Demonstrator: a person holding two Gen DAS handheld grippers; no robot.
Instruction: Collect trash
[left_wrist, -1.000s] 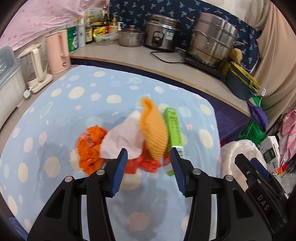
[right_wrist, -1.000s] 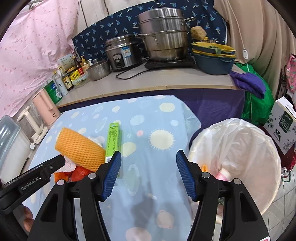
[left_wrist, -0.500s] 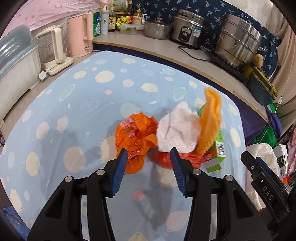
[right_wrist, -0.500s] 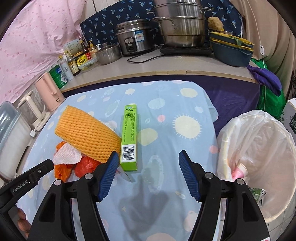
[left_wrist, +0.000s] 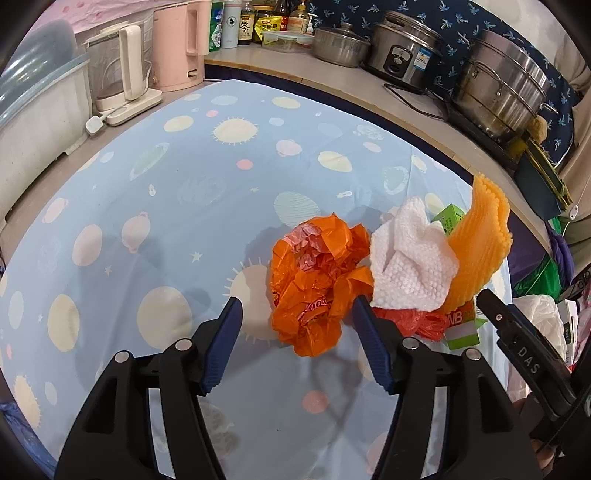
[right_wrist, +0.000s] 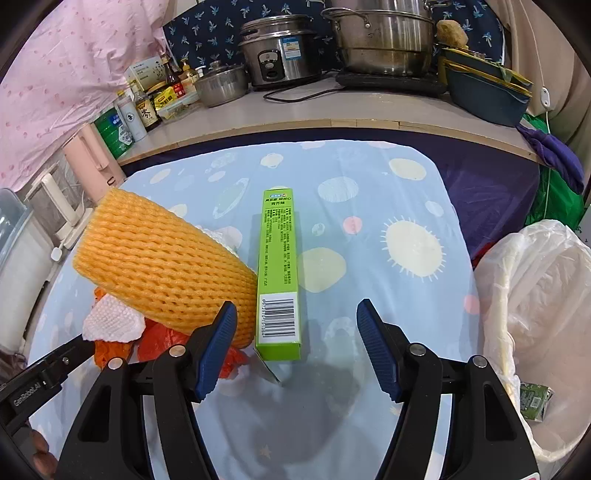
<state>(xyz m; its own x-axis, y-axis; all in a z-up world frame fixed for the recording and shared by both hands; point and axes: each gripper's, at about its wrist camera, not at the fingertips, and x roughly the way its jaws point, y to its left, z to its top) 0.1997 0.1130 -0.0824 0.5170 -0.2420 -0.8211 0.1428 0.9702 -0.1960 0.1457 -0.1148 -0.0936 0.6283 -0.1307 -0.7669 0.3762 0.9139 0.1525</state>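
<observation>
Green carton (right_wrist: 279, 273) lengthwise, barcode end nearest.

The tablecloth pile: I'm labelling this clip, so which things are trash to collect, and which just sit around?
Trash job:
orange plastic bag
white paper towel
orange foam net
green carton
lined bin

Just there:
pink kettle
rice cooker
steamer pot

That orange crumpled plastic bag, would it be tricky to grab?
The orange crumpled plastic bag looks thin and creased, so it is probably floppy and very light. It would likely squash between the open left gripper; its glossy film might slip.
</observation>
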